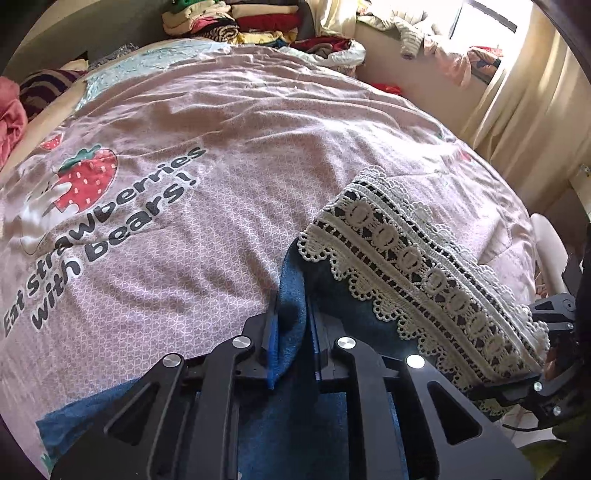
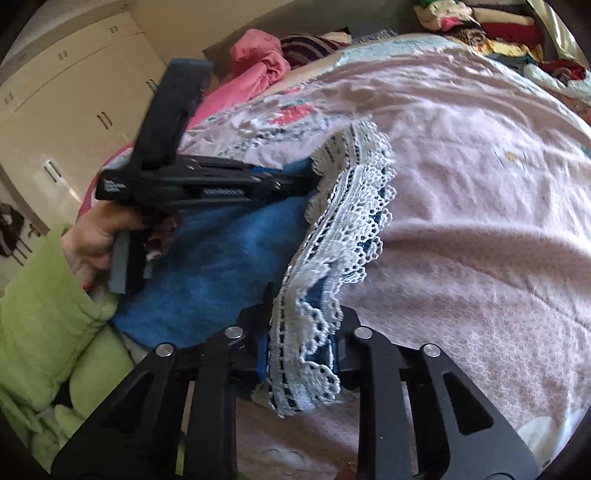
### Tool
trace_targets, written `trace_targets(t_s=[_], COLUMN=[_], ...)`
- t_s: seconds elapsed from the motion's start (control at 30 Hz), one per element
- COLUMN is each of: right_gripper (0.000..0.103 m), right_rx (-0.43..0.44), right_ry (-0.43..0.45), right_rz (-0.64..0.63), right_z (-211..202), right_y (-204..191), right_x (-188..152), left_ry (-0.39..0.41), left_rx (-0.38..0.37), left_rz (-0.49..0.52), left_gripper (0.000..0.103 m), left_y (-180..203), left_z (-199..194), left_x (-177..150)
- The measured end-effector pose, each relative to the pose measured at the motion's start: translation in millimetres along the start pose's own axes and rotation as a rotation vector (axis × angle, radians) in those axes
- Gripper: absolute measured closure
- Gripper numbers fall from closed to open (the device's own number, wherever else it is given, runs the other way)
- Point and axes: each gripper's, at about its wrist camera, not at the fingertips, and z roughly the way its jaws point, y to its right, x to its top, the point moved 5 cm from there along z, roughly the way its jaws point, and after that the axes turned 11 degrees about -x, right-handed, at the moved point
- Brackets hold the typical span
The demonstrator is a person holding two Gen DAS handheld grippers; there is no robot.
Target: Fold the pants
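Pants (image 1: 332, 306) of blue fabric with a broad band of white lace (image 1: 424, 273) along the hem lie at the near edge of a bed, on a pink bedspread (image 1: 258, 147) printed with a strawberry and the words "Eat strawberries with bears!".

Seen from the left wrist, the left gripper (image 1: 291, 332) is closed on a fold of the blue cloth, which stands pinched between its two fingers; the lace band runs off from just beside it toward the near right edge of the bed. At that end the right gripper (image 1: 546, 354) shows only in part, dark against the lace.

Seen from the right wrist, the right gripper (image 2: 303, 354) is closed on the lace hem, the trim bunched and hanging over between its fingers with blue cloth under it. The left gripper (image 2: 295, 181) reaches in from the left, its tip at the far end of the lace, held by a hand (image 2: 96, 240) in a light green sleeve (image 2: 44, 295).

Folded clothes (image 1: 236, 18) are stacked at the far edge of the bed, and a pink garment (image 2: 258, 55) is heaped near the far left corner. Cream cupboards (image 2: 74, 92) stand beyond the bed's left side.
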Motion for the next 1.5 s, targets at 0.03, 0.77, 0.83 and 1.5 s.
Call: trace_targets(t_s=[0.03, 0.77, 0.83, 1.5], right_gripper=[0.089, 0.091, 0.091, 0.060], right_rx=[0.002, 0.152, 0.148, 0.214], right_ry=[0.007, -0.004, -0.031, -0.054], right_rz=[-0.013, -0.421, -0.464, -0.552], right_z=[-2, 15, 28, 35], right_y=[-4, -195, -213, -268], right_x=[2, 19, 13, -13], left_ry=[0.011, 0.288, 0.328, 0.578], left_rx=[-0.007, 0.002, 0.024, -0.068], left_rz=[-0.006, -0.285, -0.362, -0.624], left_gripper=[0.092, 0.078, 0.068, 0.046], left_y=[-1, -84, -104, -144], left_z=[-3, -135, -154, -207], left_x=[0, -75, -92, -173])
